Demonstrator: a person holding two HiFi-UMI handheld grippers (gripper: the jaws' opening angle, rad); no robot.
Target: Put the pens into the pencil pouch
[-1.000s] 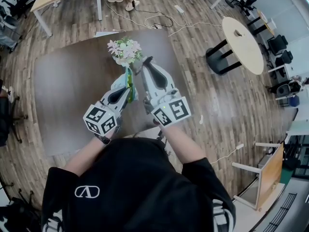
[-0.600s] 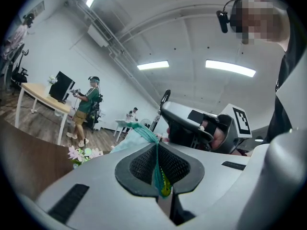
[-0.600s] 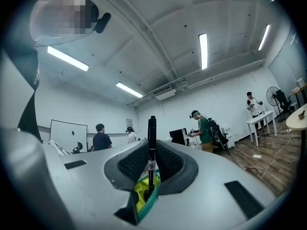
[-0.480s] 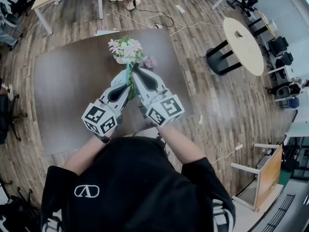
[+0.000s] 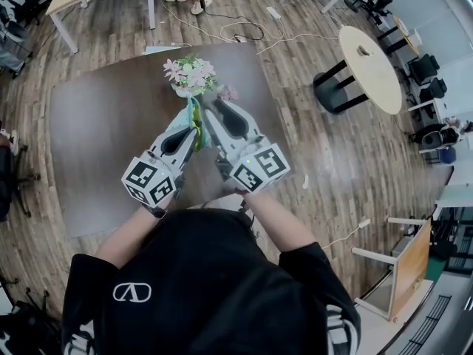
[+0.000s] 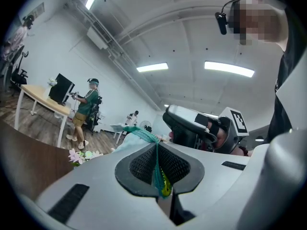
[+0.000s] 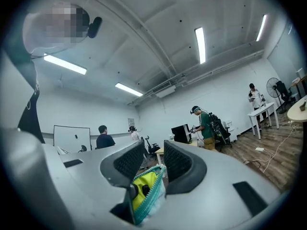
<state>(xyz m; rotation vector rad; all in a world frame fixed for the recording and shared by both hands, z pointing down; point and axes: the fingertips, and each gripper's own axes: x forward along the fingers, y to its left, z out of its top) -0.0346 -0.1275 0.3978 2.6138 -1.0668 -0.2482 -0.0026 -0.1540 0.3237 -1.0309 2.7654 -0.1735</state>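
Observation:
A teal pencil pouch (image 5: pixel 194 121) with yellow lining hangs above the brown table (image 5: pixel 96 139), between my two grippers. My left gripper (image 5: pixel 189 120) is shut on the pouch's zip edge; in the left gripper view the teal fabric (image 6: pixel 157 171) is pinched between the closed pads. My right gripper (image 5: pixel 206 112) meets it from the right. Its jaws have just been opening, and the pouch mouth (image 7: pixel 146 193) sits low between them with a gap at the pads. Dark round ends, probably pens (image 7: pixel 138 189), show inside the yellow lining.
A vase of pale flowers (image 5: pixel 191 76) stands on the table just beyond the gripper tips. A round light table (image 5: pixel 372 65) and cables (image 5: pixel 244 29) are on the wooden floor to the right. People stand at desks in the background.
The right gripper has dropped and drawn in toward the pouch, and its jaws have parted. The left gripper has kept its hold and barely moved.

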